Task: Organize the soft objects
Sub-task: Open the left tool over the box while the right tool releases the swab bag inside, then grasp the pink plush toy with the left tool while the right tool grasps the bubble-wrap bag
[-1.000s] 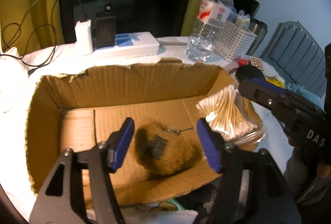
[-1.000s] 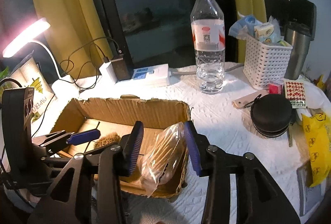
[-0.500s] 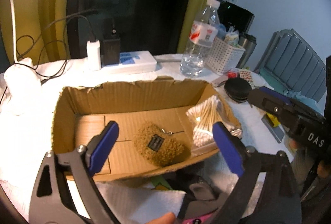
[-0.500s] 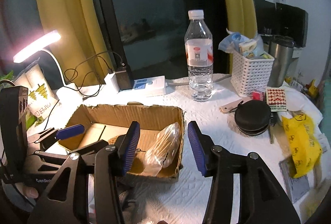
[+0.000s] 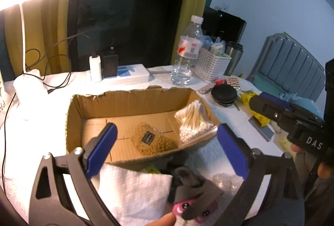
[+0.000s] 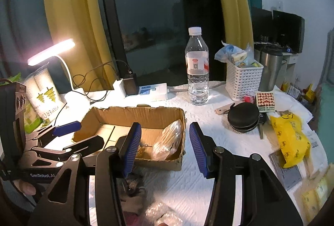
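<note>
An open cardboard box (image 5: pixel 125 101) (image 6: pixel 146 115) stands on the white-covered table. Inside lie a brown fuzzy pouch with a dark label (image 5: pixel 152 141) and a clear bag of cotton swabs (image 5: pixel 192 121) (image 6: pixel 167 140) leaning in the right corner. My left gripper (image 5: pixel 167 151) is open and empty, held above the box's near edge. My right gripper (image 6: pixel 165 148) is open and empty, above the box's right end. A grey and pink soft toy (image 5: pixel 194 199) and a folded white cloth (image 5: pixel 133 192) lie in front of the box.
A water bottle (image 6: pixel 197 67), white basket (image 6: pixel 243 80), steel mug (image 6: pixel 270 69), power strip with chargers (image 6: pixel 146 90) and lit desk lamp (image 6: pixel 52 52) stand behind the box. A black round case (image 6: pixel 243 117) and yellow bag (image 6: pixel 292 140) lie to the right.
Both grippers have pulled back and up from the box. The left jaws have opened wider off the brown pouch; the right gripper has left the cotton swab bag in the box.
</note>
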`<state>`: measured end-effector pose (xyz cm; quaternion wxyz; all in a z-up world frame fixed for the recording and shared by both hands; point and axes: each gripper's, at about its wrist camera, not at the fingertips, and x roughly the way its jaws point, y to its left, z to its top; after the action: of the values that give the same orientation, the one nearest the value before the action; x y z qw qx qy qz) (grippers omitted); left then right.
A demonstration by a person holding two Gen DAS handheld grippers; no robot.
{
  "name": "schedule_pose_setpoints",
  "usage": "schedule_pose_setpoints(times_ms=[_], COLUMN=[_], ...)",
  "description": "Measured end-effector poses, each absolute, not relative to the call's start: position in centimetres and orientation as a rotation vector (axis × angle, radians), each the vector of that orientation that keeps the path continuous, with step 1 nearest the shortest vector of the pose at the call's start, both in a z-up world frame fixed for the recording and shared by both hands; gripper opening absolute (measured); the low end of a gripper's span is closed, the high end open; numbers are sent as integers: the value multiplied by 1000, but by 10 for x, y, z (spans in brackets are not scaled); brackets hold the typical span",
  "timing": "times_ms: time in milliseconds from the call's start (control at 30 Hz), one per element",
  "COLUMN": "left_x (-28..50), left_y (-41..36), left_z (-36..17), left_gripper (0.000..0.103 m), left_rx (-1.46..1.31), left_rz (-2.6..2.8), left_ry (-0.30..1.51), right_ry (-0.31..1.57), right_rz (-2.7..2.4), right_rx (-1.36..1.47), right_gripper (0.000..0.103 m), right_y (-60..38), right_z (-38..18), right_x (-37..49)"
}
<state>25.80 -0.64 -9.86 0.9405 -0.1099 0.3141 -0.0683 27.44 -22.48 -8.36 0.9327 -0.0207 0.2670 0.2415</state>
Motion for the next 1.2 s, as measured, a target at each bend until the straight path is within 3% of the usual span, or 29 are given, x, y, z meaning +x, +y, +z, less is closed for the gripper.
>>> schedule_pose_setpoints(times_ms=[500,667,1200], left_x=[220,210,194], left_y=[-32,-40,-55], left_z=[-108,-119,-162], left_gripper=[97,97,97], left_rx=[-185,-179,-161], left_rz=[-178,-187,-197], left_ry=[662,686,781], right_ry=[543,562,665], right_rz=[467,461,447], right_rx=[-25,-16,20], right_gripper=[52,59,61], right_y=[-251,-258,-269], right_z=[-91,-104,-160], right_x=[229,219,210])
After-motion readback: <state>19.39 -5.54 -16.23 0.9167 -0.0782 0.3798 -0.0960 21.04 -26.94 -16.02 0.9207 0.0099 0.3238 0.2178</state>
